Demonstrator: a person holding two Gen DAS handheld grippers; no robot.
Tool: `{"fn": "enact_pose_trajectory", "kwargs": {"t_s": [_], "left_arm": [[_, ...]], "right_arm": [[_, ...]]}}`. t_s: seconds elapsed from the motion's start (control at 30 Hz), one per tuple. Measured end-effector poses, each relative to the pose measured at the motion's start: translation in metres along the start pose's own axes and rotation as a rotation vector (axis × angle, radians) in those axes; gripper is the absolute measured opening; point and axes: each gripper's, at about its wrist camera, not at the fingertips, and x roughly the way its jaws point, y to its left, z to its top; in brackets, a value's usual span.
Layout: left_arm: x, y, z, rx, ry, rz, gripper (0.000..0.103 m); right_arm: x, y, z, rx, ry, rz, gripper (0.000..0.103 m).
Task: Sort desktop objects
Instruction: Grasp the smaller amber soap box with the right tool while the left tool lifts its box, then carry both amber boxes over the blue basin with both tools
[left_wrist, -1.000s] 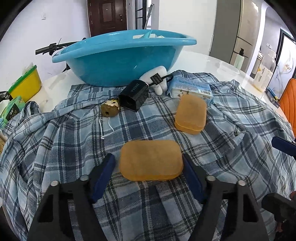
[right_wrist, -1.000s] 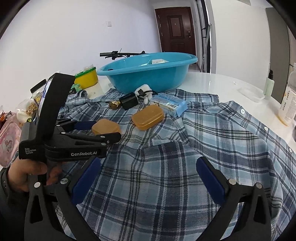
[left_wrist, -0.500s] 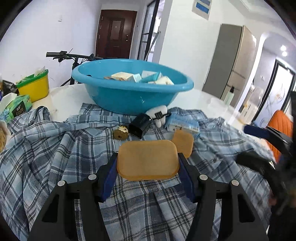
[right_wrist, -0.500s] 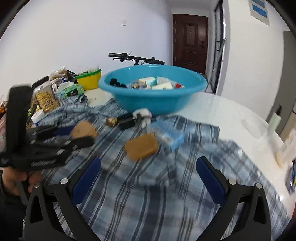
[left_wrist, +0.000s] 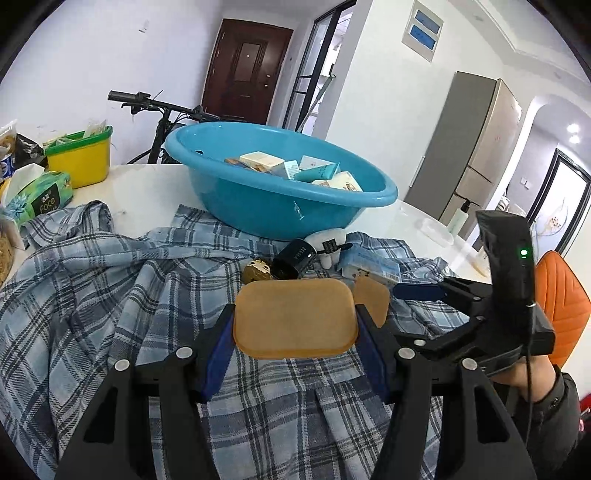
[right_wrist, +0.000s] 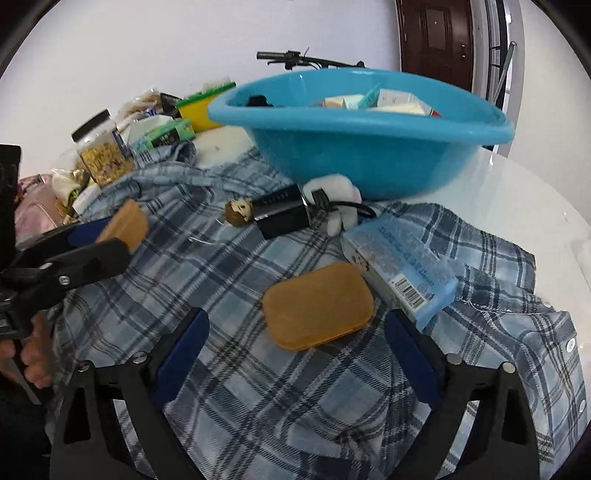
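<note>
In my left view, my left claw (left_wrist: 295, 325) is squeezing an orange box (left_wrist: 295, 318) above the checked shirt (left_wrist: 110, 295) (near the blue tub (left_wrist: 280, 206)). In my right view, my right claw (right_wrist: 295, 354) is staying wide apart around another orange box (right_wrist: 318, 305) lying on the shirt.

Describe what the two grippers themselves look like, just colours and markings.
Both grippers, left gripper and right gripper, have black angular frames, silver screws and blue finger pads. The right one's upright black housing shows a green light and a thin black cable; a dark sleeve sits behind it.
</note>
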Motion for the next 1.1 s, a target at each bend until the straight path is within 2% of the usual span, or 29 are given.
{"fn": "enact_pose_trajectory", "kwargs": {"t_s": [0.17, 0.23, 0.27, 0.3, 0.33, 0.57, 0.73, 0.97, 1.1], "left_arm": [[0.005, 0.002, -0.003, -0.014, 0.023, -0.005, 0.064], [0.005, 0.002, -0.003, -0.013, 0.023, -0.006, 0.064], [0.005, 0.002, -0.003, -0.010, 0.023, -0.007, 0.064], [0.005, 0.002, -0.004, -0.008, 0.024, -0.007, 0.064], [0.005, 0.002, -0.005, -0.006, 0.025, -0.004, 0.064], [0.006, 0.001, -0.004, -0.008, 0.025, 0.000, 0.064], [0.004, 0.002, -0.003, -0.014, 0.009, 0.008, 0.064], [0.000, -0.002, 0.004, 0.010, -0.022, 0.081, 0.064], [-0.003, -0.010, 0.020, 0.042, -0.018, 0.114, 0.064]], "right_arm": [[0.010, 0.007, 0.008, -0.065, 0.043, -0.049, 0.093], [0.014, 0.006, 0.011, -0.079, 0.054, -0.038, 0.090], [0.016, 0.005, 0.012, -0.081, 0.060, -0.030, 0.076], [0.018, 0.005, 0.012, -0.083, 0.068, -0.032, 0.068], [0.021, 0.004, 0.012, -0.080, 0.074, -0.031, 0.064], [0.019, 0.003, 0.009, -0.085, 0.043, -0.029, 0.064], [0.006, 0.002, 0.008, -0.056, -0.028, 0.003, 0.064], [0.003, 0.000, 0.006, -0.030, -0.071, 0.001, 0.064], [0.000, -0.001, 0.005, -0.021, -0.086, -0.006, 0.064]]}}
